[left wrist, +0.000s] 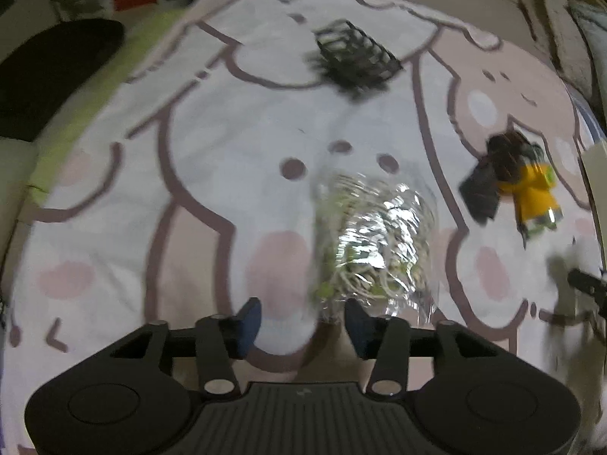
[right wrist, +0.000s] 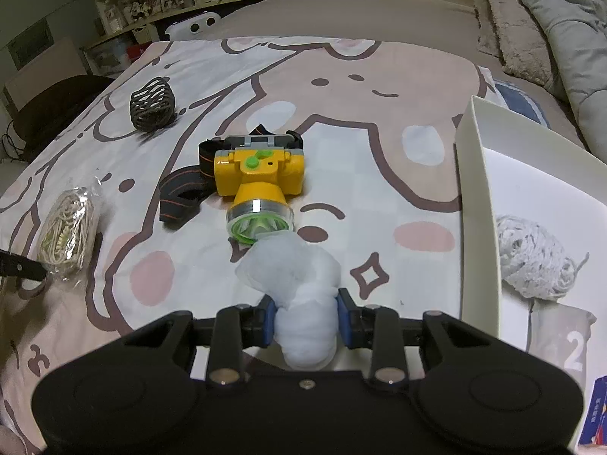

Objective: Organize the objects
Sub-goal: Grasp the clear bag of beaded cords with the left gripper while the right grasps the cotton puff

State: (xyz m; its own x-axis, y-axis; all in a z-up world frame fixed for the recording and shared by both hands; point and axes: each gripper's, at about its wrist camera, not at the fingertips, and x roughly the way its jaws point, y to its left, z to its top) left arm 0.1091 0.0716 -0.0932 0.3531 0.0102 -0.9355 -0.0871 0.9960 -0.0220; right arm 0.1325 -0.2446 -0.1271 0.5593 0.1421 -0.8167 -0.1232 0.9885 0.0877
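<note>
In the left wrist view my left gripper [left wrist: 303, 322] is open above the cartoon bedspread [left wrist: 212, 174], with nothing between its blue pads. A clear plastic bag of pale cord [left wrist: 371, 242] lies just beyond the fingertips, blurred. The same bag of cord [right wrist: 68, 235] shows at the left of the right wrist view, with a black fingertip [right wrist: 22, 265] beside it. My right gripper [right wrist: 306, 316] is shut on a white fluffy wad [right wrist: 299, 276]. The wad hangs just in front of a yellow headlamp [right wrist: 258, 182] with a black strap.
A black wire mesh holder [right wrist: 151, 104] lies on its side at the far left of the bedspread. An open white box [right wrist: 474, 159] stands at the right with a ball of pale yarn [right wrist: 538, 261] inside. Pillows [right wrist: 561, 30] sit behind it, and shelves line the back wall.
</note>
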